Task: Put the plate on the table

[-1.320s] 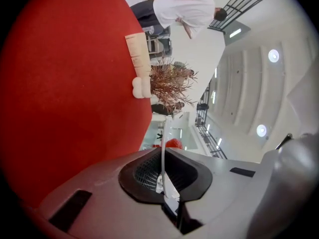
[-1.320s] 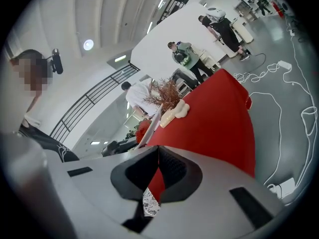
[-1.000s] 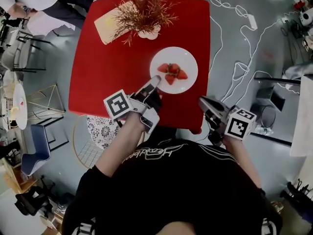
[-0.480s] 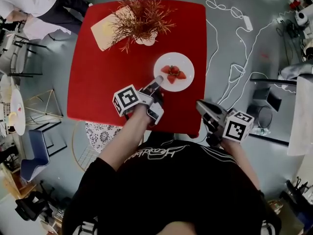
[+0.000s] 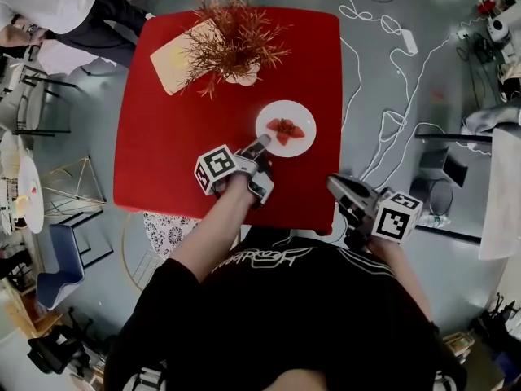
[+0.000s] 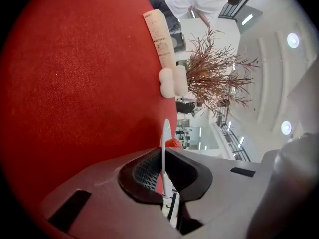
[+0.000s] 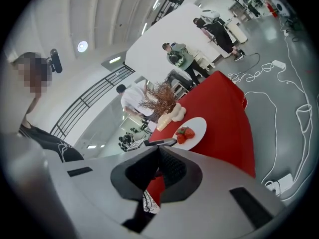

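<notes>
Right gripper (image 7: pixel 158 148): jaws were together, nothing between them. Beyond them, the red table (image 7: pixel 224 108) carried a white plate (image 7: pixel 199 125) with cut strawberries (image 7: pixel 184 133) on it. The left gripper (image 7: pixel 159 142) had its grey tip at the plate's near rim. Farther back stood a white vase (image 7: pixel 177 112) of dried branches (image 7: pixel 158 97), beside a beige card (image 7: pixel 162 123). White cables (image 7: pixel 299 108) lay on the grey floor to the right. Several people stood in the background.

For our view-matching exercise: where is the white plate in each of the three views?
Head view: plate right of centre on the red table.
Left gripper view: plate edge-on, clamped between the jaws.
Right gripper view: plate mid-picture, beyond the jaws.
Shared landmark: the dried plant.
</notes>
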A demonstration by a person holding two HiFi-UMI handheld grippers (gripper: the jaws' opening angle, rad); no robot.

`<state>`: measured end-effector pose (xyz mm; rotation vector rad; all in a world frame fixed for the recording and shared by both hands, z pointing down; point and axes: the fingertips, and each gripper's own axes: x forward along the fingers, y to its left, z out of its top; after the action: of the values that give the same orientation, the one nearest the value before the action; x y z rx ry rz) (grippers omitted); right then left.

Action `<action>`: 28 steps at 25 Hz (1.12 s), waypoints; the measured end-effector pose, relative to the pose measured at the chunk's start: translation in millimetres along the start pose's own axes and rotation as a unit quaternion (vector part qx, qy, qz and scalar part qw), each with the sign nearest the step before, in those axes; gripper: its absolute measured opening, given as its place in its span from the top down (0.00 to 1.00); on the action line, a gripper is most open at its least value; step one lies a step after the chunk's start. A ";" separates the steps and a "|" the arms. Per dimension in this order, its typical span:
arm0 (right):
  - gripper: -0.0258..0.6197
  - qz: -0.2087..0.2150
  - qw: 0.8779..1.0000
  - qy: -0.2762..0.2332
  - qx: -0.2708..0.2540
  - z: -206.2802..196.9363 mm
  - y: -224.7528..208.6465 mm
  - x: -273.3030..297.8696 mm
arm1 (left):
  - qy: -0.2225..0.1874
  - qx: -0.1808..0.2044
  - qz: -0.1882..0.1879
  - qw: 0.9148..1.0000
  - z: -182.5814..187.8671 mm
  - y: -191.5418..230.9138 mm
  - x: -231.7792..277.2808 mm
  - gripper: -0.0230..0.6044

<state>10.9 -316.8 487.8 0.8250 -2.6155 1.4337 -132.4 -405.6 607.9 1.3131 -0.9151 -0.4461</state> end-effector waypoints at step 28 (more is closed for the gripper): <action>0.95 0.032 0.994 -0.058 0.085 8.5 1.9 -23.6 | 0.030 -0.002 0.005 1.000 -8.1 -0.2 9.8 0.70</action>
<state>32.0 -312.7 474.7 0.8732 -2.6547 1.6958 -120.2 -407.8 610.8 1.3106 -0.8696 -0.3999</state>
